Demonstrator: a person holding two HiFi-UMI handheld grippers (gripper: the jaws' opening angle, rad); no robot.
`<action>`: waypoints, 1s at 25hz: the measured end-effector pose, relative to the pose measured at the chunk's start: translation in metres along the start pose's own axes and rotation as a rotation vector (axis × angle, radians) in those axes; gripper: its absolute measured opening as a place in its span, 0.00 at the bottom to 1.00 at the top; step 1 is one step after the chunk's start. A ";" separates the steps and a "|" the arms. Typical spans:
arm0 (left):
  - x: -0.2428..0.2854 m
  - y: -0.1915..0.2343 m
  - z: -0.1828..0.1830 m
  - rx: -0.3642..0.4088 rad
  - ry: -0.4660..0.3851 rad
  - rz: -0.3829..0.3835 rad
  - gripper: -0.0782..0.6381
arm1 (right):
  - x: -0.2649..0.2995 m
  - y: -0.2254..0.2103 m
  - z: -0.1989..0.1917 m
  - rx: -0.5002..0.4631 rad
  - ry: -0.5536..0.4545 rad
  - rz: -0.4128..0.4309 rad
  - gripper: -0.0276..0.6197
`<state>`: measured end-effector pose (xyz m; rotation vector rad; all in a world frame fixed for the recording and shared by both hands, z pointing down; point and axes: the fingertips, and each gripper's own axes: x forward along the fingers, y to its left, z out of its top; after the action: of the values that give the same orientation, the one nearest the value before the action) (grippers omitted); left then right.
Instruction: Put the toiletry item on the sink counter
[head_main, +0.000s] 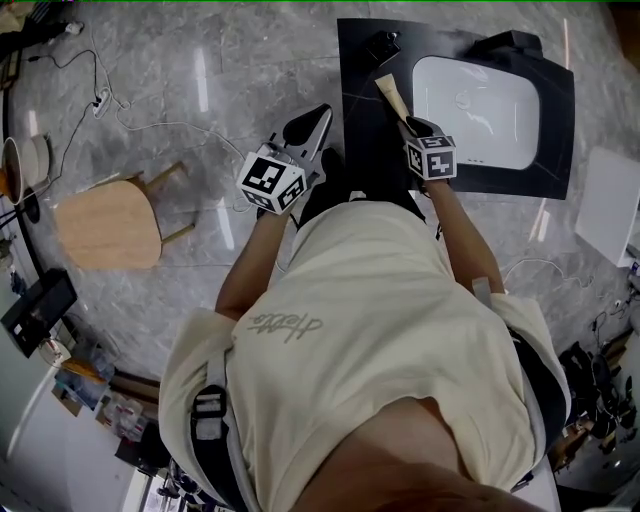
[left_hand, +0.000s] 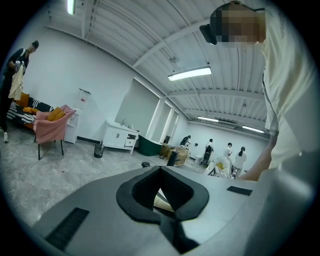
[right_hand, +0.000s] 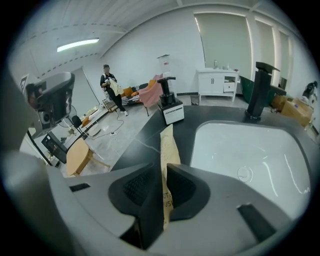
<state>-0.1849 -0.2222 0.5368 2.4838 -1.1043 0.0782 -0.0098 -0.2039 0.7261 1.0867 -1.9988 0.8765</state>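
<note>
A beige toiletry tube (head_main: 392, 98) is pinched between the jaws of my right gripper (head_main: 413, 125), its free end pointing up and away over the black sink counter (head_main: 360, 70). In the right gripper view the tube (right_hand: 168, 145) stands on edge between the two dark pads, above the counter (right_hand: 145, 137) just left of the white basin (right_hand: 250, 155). My left gripper (head_main: 318, 118) hangs over the floor left of the counter, jaws together and holding nothing. In its own view the left gripper (left_hand: 161, 202) points out into the room.
A black faucet (right_hand: 260, 90) stands behind the basin and a black-and-white dispenser (right_hand: 170, 107) sits at the counter's back left. A wooden stool (head_main: 108, 222) and cables (head_main: 130, 125) are on the floor to the left. A white box (head_main: 610, 205) lies right of the counter.
</note>
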 end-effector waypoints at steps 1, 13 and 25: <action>-0.001 -0.002 0.000 0.001 -0.002 0.000 0.11 | -0.003 0.002 0.000 -0.003 -0.007 0.000 0.17; -0.008 -0.024 0.003 0.021 -0.017 -0.012 0.11 | -0.056 -0.004 0.011 0.025 -0.131 -0.015 0.17; -0.004 -0.045 0.039 0.071 -0.085 -0.015 0.11 | -0.143 0.012 0.072 -0.031 -0.397 0.037 0.04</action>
<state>-0.1599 -0.2081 0.4843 2.5798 -1.1354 0.0077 0.0207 -0.1982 0.5685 1.2873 -2.3526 0.6831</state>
